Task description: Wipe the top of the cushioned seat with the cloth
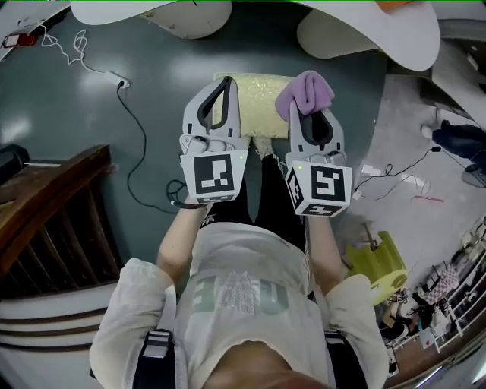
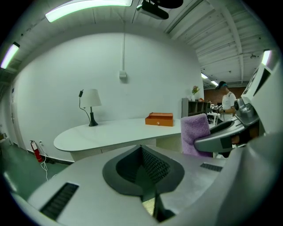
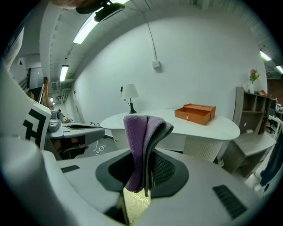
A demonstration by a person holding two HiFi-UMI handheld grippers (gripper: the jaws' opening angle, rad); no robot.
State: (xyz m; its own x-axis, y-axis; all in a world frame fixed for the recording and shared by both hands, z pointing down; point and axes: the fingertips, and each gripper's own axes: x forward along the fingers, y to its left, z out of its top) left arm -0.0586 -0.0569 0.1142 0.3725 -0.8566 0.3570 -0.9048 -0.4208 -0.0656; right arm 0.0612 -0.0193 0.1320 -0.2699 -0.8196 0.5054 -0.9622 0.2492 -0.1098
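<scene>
The cushioned seat is a pale yellow patterned pad on the floor ahead of my knees, and both grippers hover above it. My right gripper is shut on a folded purple cloth, which stands up out of the jaws over the seat's right end. In the right gripper view the cloth droops over the pads, with a sliver of the seat below. My left gripper is shut and holds nothing. It hangs over the seat's left part. From the left gripper view the cloth shows at the right.
White rounded tables stand just beyond the seat. A white oval table carries a lamp and an orange box. A cable trails on the floor at the left, near a dark wooden railing. A yellow-green object lies at the right.
</scene>
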